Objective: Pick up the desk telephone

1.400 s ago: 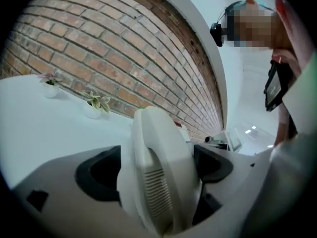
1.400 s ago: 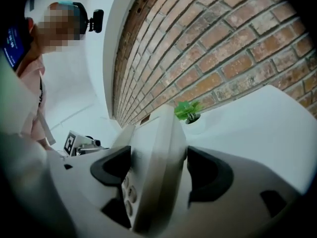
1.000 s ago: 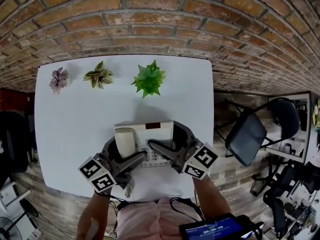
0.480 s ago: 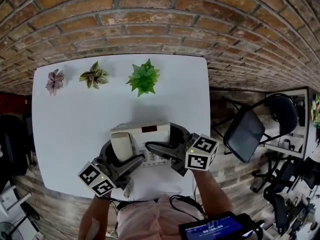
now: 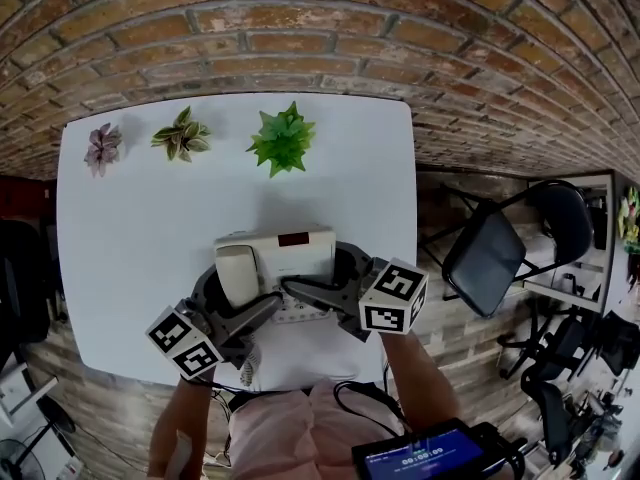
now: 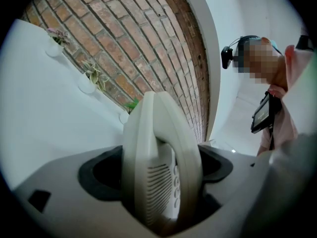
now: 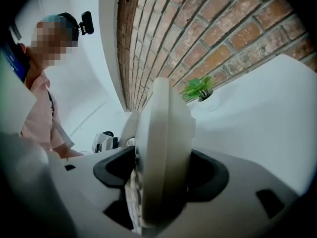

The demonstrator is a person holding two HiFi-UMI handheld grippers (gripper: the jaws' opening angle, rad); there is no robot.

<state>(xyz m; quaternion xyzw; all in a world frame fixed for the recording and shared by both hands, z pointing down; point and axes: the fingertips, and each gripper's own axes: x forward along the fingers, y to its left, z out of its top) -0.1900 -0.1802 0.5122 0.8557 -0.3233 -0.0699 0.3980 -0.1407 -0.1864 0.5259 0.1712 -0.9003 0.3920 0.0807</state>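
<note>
The cream desk telephone [image 5: 290,253] sits near the front edge of the white table [image 5: 130,238], its handset [image 5: 238,276] on the left side of the set. My left gripper [image 5: 240,308] grips its left end, and in the left gripper view the telephone [image 6: 158,152] stands edge-on, wedged between the jaws of that gripper [image 6: 161,182]. My right gripper [image 5: 315,270] is at the right end, one finger across the keypad. Its jaws are closing, and in the right gripper view the telephone [image 7: 163,148] fills the gap of the gripper [image 7: 161,177], touching both pads.
Three small potted plants stand along the table's back edge: purple [image 5: 100,148], variegated [image 5: 180,135], green [image 5: 283,138]. A brick wall lies behind. A black folding chair [image 5: 485,258] stands right of the table. The coiled cord [image 5: 248,368] hangs near the front edge.
The right gripper has rolled, its marker cube now showing another face, and it has shifted a little left onto the telephone. The left gripper has stayed in place.
</note>
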